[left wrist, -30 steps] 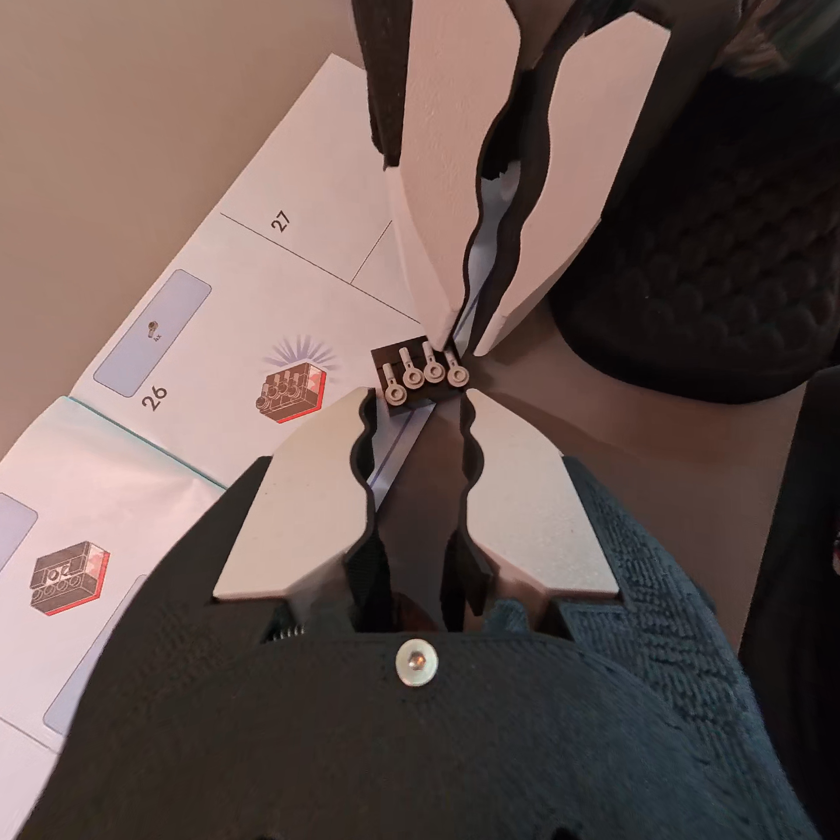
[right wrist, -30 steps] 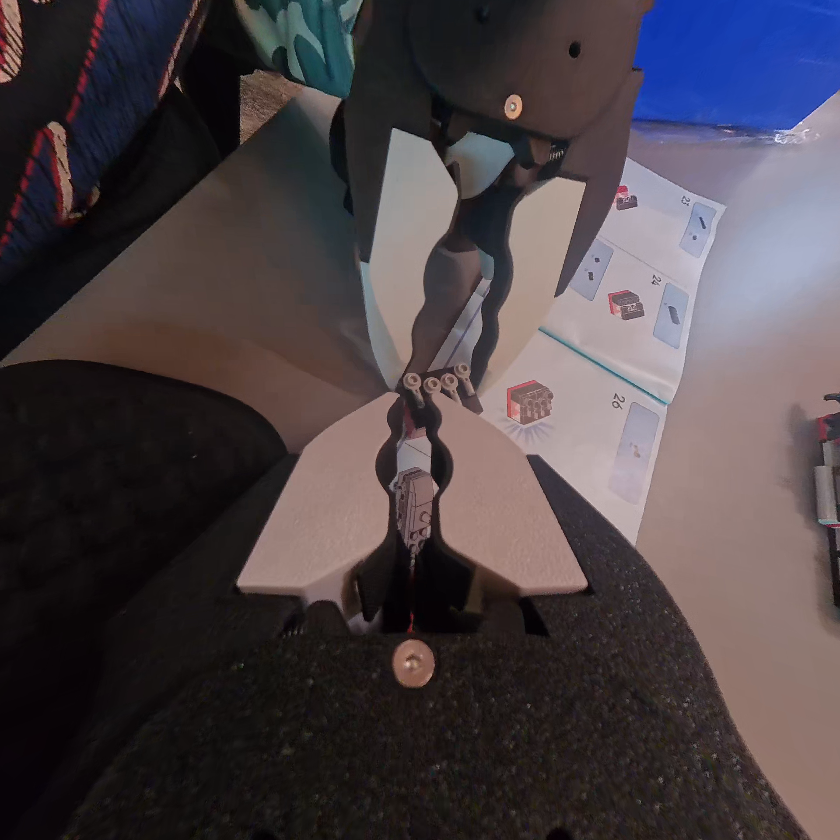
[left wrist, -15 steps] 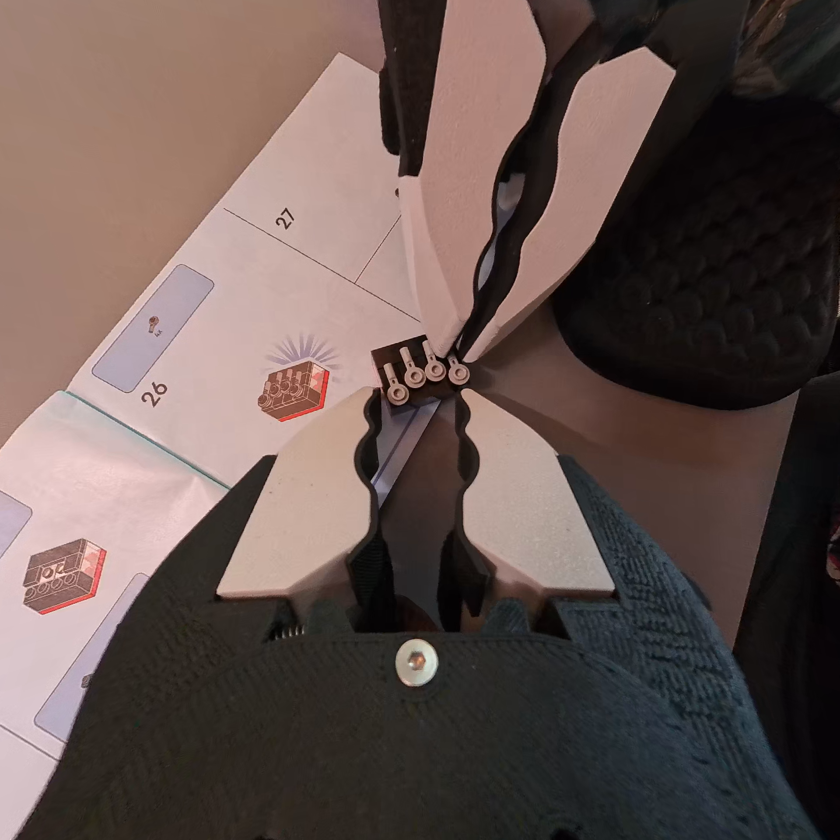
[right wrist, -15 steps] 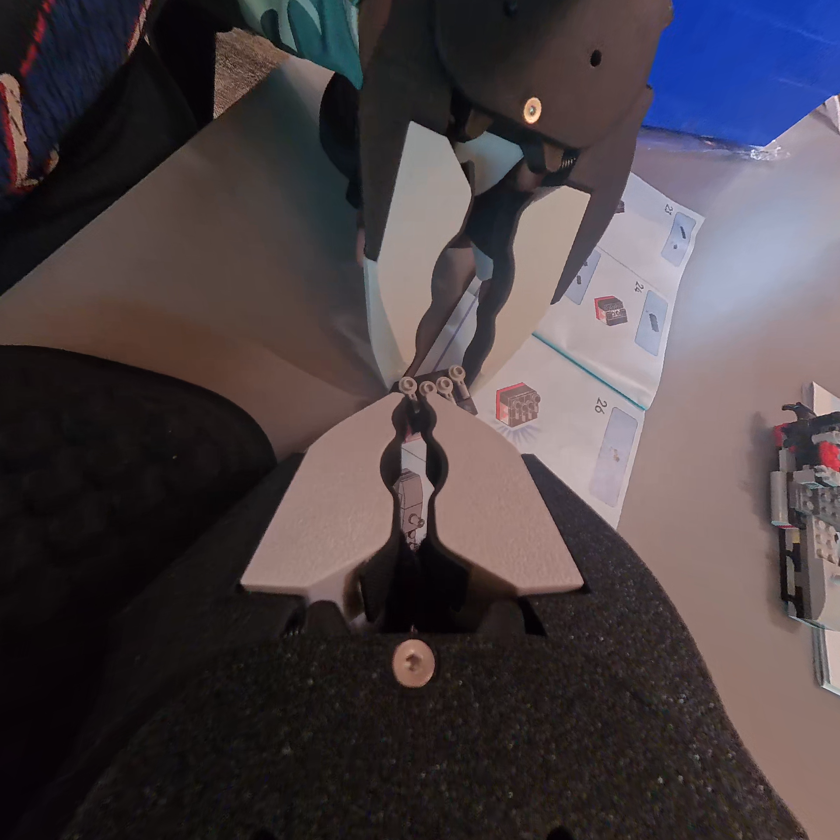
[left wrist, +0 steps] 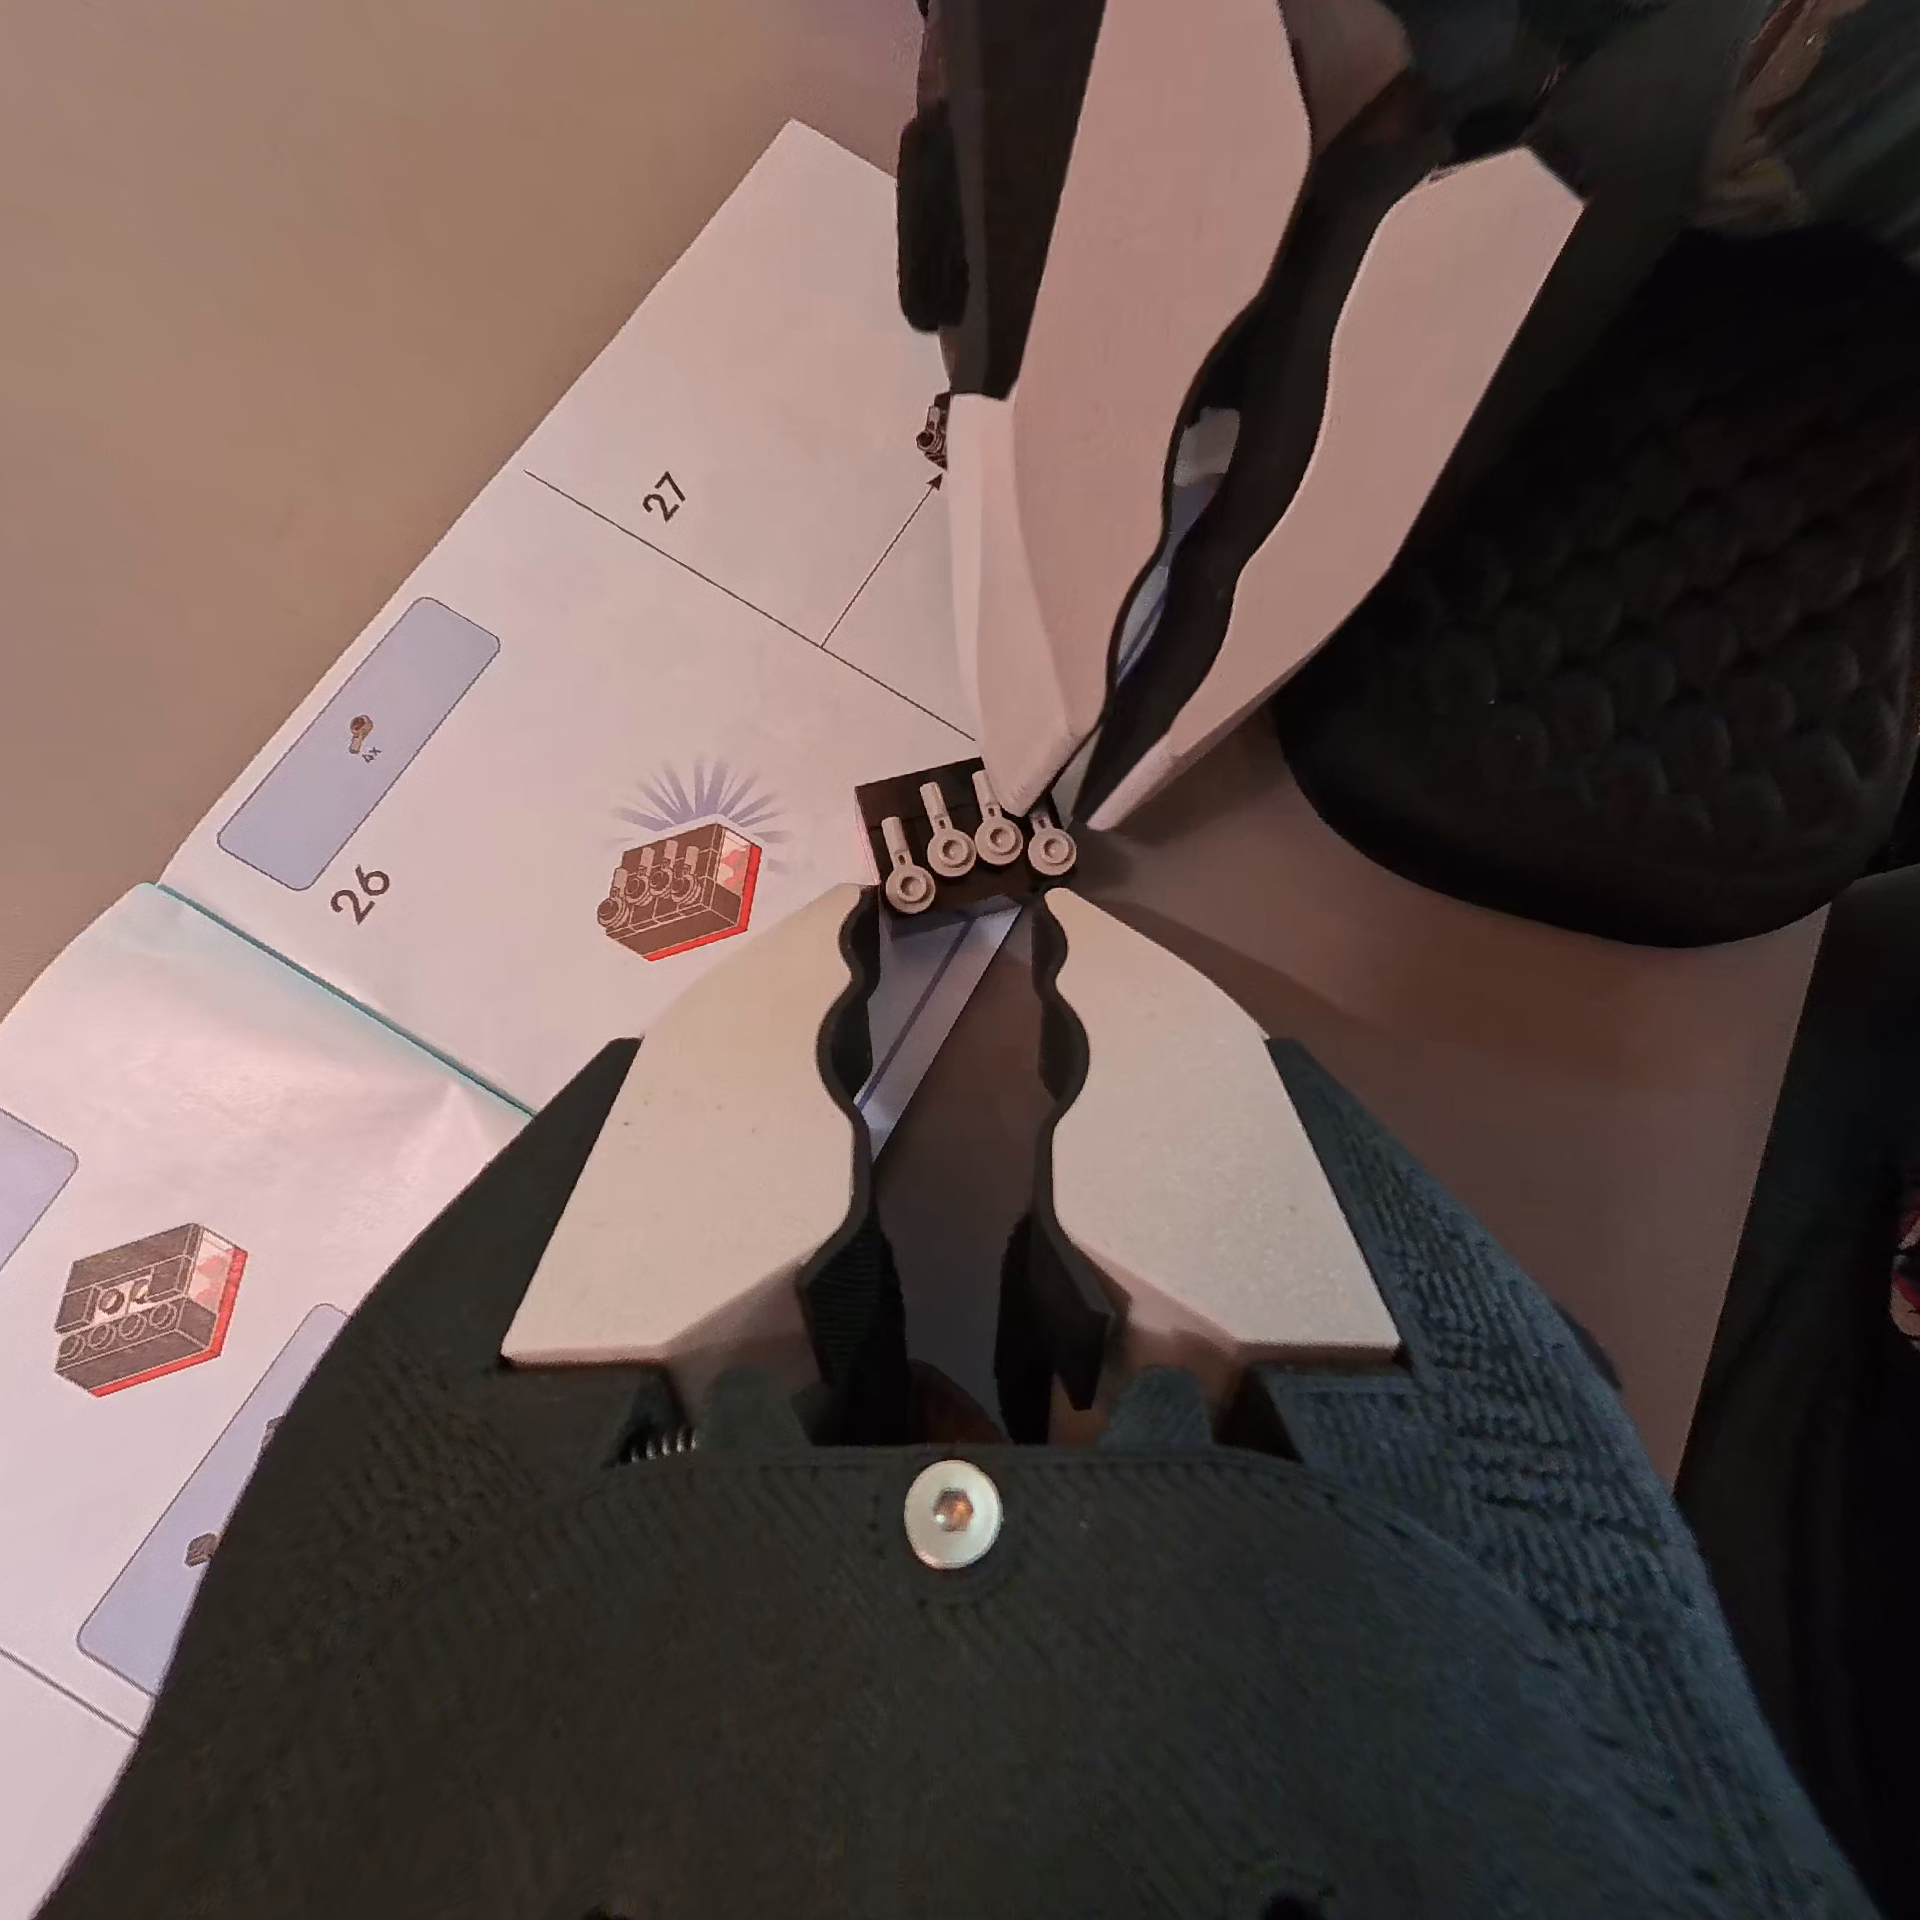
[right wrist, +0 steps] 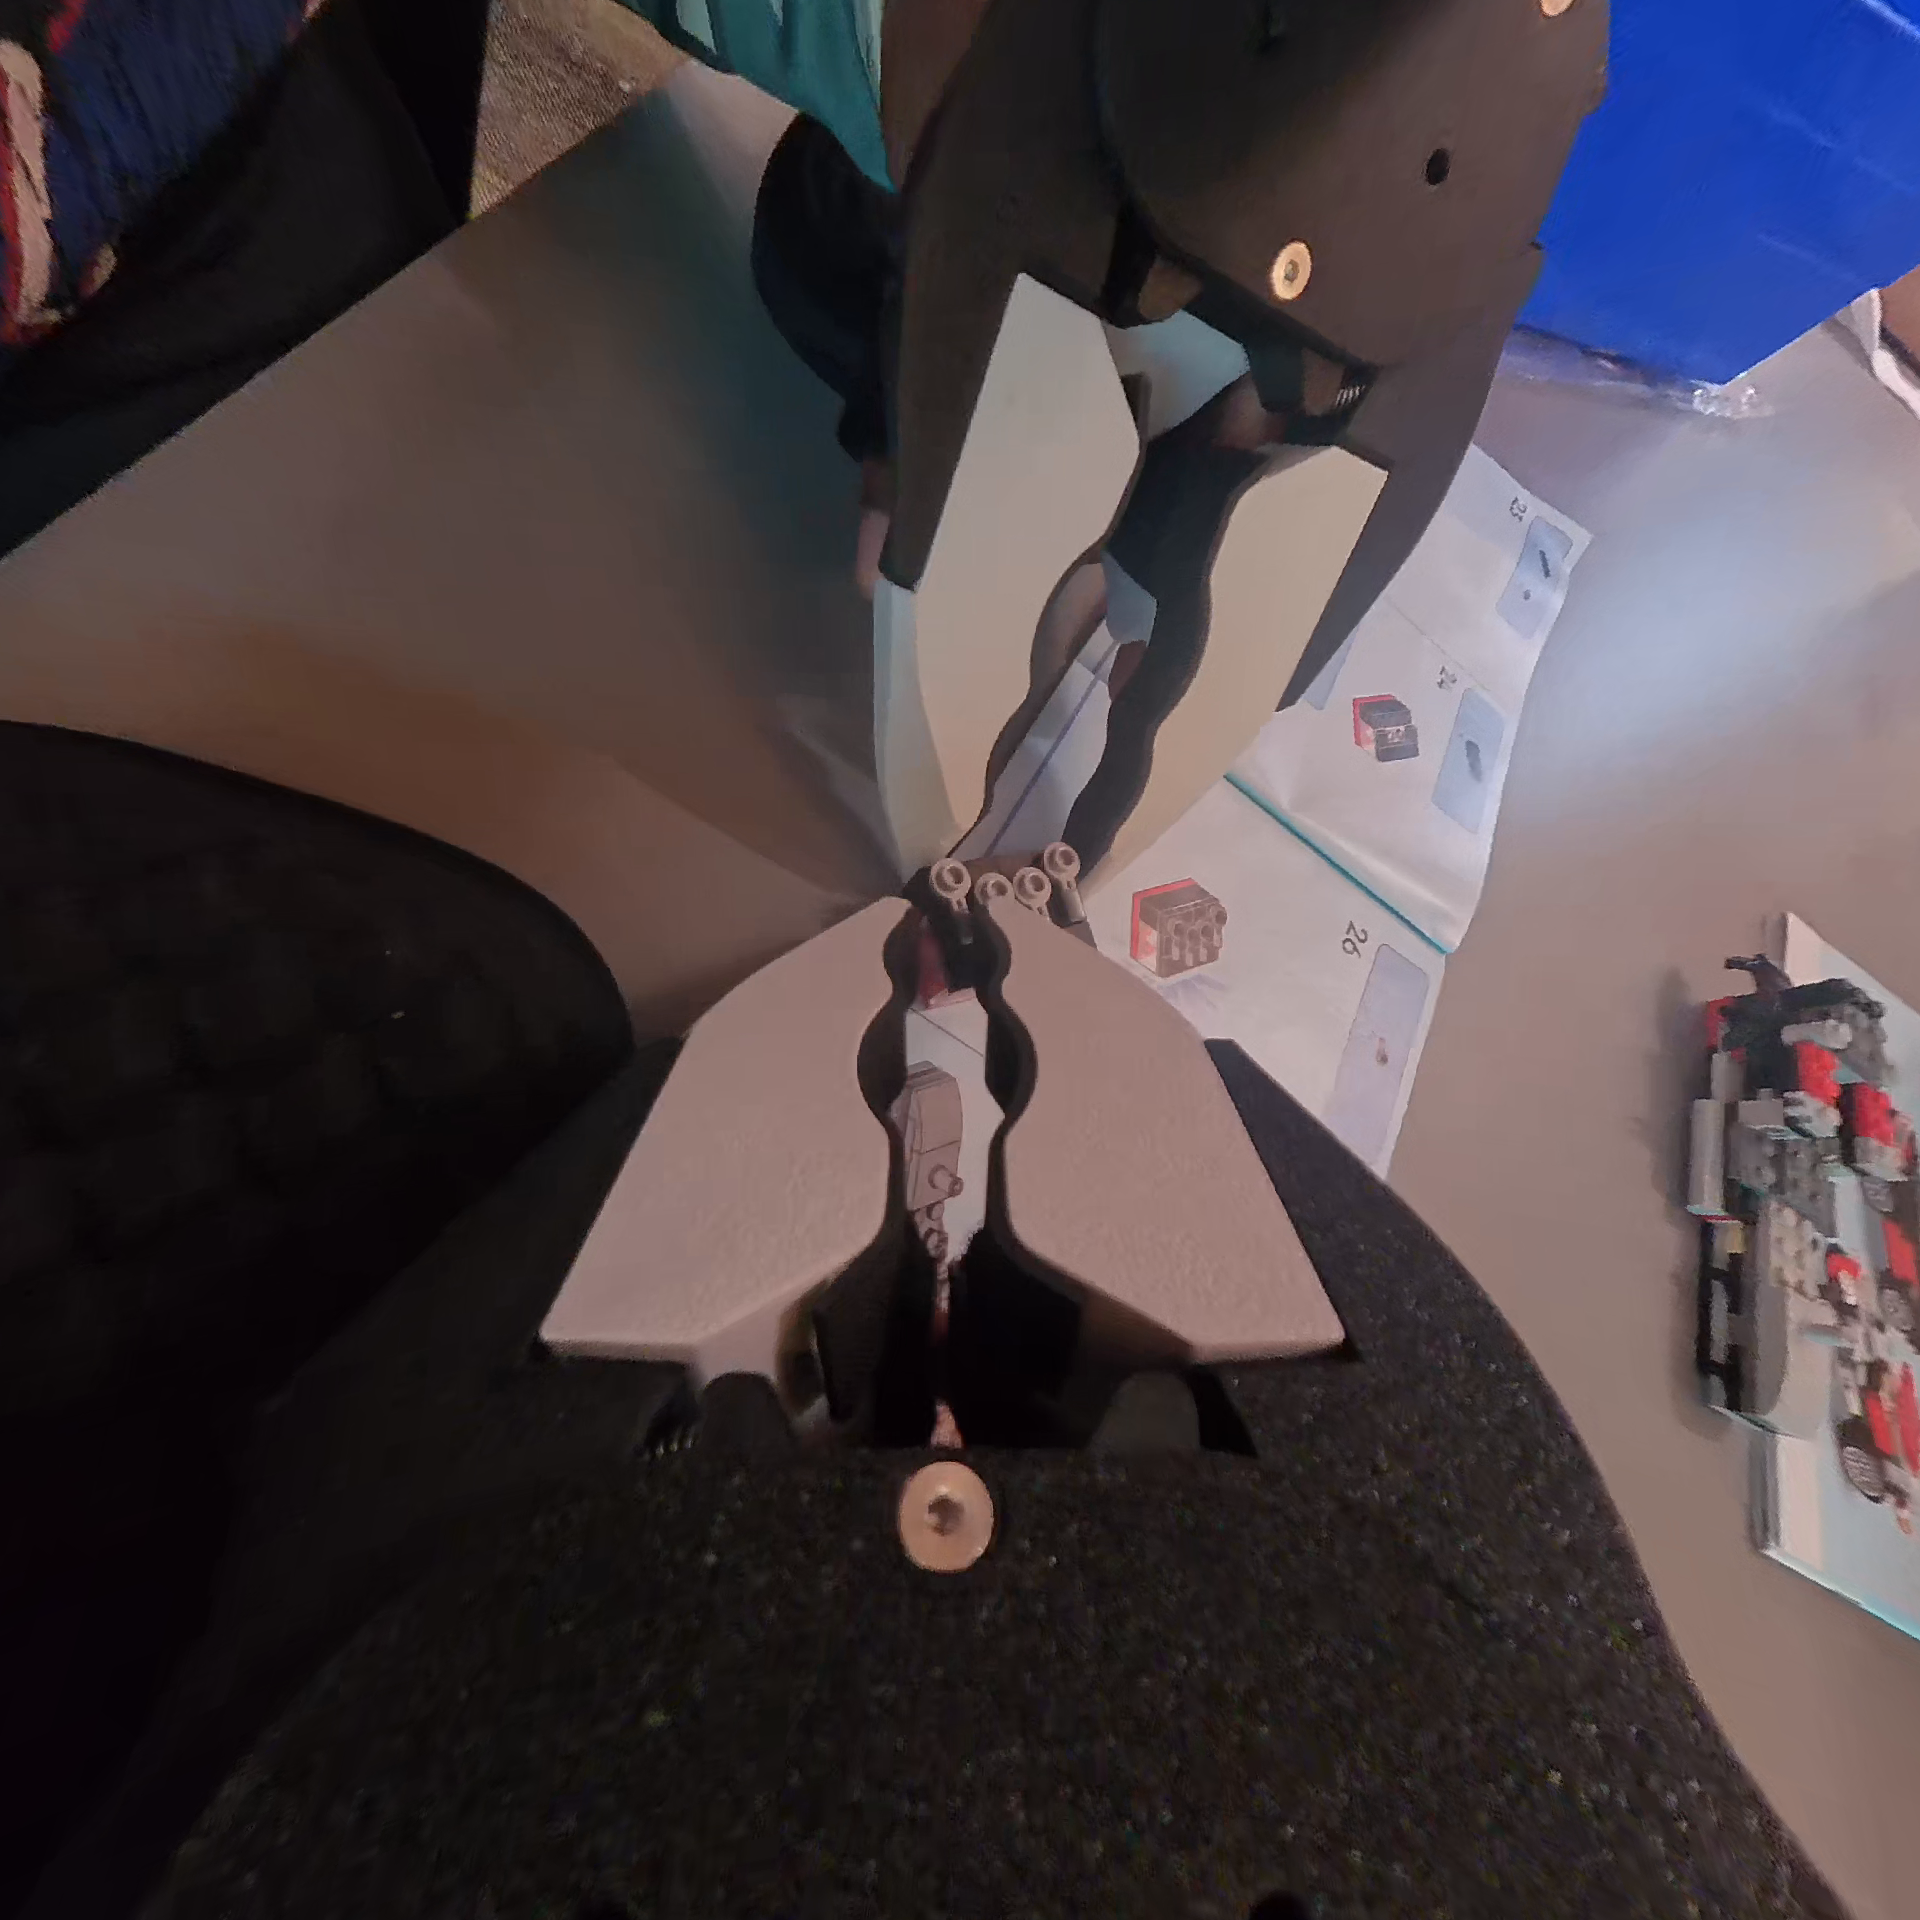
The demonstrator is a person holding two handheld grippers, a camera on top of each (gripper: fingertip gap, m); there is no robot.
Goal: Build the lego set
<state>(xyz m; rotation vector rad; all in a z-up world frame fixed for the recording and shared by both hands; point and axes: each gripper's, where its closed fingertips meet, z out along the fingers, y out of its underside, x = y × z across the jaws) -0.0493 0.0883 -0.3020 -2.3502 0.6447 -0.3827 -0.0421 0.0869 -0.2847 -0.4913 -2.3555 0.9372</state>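
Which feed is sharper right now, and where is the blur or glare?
Left wrist view is sharp on the brick and manual; right wrist view is softer, the model at its right edge smeared, with a pale haze over the manual's far pages.

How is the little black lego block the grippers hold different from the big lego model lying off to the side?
The small black block is held up between the left gripper and the right gripper; the large model lies on a sheet on the table. The block is tiny, black, with four grey pins in a row; the model is long, mixing grey, red and black. Both are assembled lego.
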